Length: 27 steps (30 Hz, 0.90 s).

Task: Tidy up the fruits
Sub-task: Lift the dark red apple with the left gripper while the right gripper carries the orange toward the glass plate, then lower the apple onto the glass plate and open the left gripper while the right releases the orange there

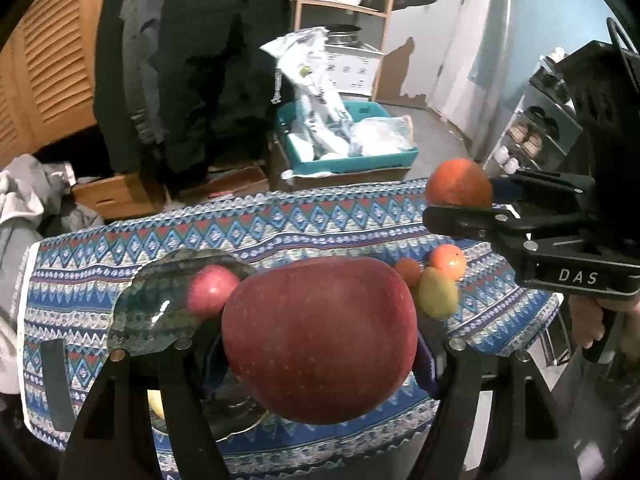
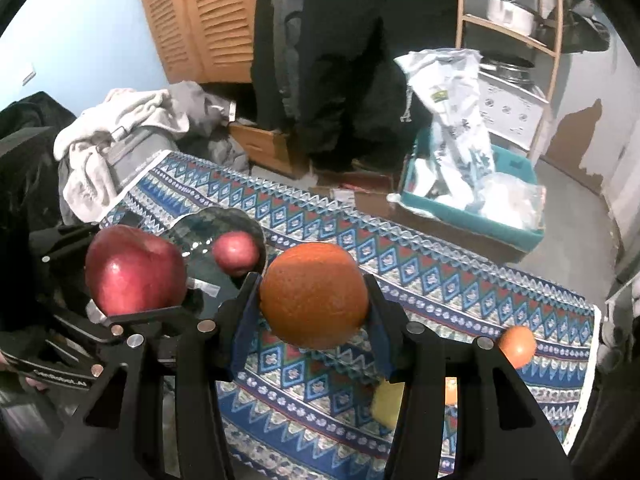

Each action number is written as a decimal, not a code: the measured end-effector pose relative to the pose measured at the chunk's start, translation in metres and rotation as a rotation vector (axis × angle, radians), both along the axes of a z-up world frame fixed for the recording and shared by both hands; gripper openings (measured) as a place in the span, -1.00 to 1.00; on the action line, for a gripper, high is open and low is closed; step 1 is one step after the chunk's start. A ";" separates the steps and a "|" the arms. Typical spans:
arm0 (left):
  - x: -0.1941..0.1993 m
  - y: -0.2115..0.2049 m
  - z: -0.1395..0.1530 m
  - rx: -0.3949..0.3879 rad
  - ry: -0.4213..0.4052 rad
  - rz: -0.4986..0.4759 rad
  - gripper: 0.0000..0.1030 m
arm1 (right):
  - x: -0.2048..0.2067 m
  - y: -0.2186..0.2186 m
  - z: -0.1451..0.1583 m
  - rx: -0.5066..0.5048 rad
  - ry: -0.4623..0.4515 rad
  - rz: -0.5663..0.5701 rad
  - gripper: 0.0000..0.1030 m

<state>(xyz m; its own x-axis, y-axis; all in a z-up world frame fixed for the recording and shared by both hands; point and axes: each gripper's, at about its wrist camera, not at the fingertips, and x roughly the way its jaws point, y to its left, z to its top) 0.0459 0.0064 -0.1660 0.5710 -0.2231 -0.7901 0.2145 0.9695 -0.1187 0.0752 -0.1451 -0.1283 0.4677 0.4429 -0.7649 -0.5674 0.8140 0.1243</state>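
Note:
My left gripper point(image 1: 320, 360) is shut on a large red apple point(image 1: 320, 340) held above the patterned table; the apple also shows in the right wrist view point(image 2: 134, 270). My right gripper point(image 2: 314, 308) is shut on an orange point(image 2: 314, 294), seen from the left wrist at the right point(image 1: 459, 183). A clear glass bowl point(image 1: 156, 308) holds a smaller red apple point(image 1: 212, 290), also in the right wrist view point(image 2: 235, 253). A yellow-green fruit point(image 1: 437, 293) and two small oranges point(image 1: 448, 261) lie on the cloth.
The table carries a blue patterned cloth point(image 2: 440, 280). Beyond its far edge stand a teal crate of bags point(image 2: 472, 196), cardboard boxes point(image 1: 116, 196), a wooden shelf with pots point(image 2: 512, 16), hanging dark clothes and a pile of laundry point(image 2: 120, 132). A second glass dish point(image 1: 236, 412) lies under my left gripper.

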 end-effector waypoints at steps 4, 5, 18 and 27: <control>0.001 0.019 -0.009 0.010 0.012 0.034 0.46 | 0.005 0.019 -0.007 -0.001 0.014 0.031 -0.04; 0.001 0.023 -0.011 0.009 0.016 0.040 0.46 | 0.006 0.025 -0.009 -0.001 0.018 0.039 -0.04; 0.012 0.082 -0.040 0.015 0.074 0.147 0.46 | 0.020 0.085 -0.031 -0.015 0.083 0.124 -0.04; 0.022 0.120 -0.066 0.015 0.107 0.208 0.46 | 0.034 0.125 -0.061 -0.036 0.141 0.172 -0.04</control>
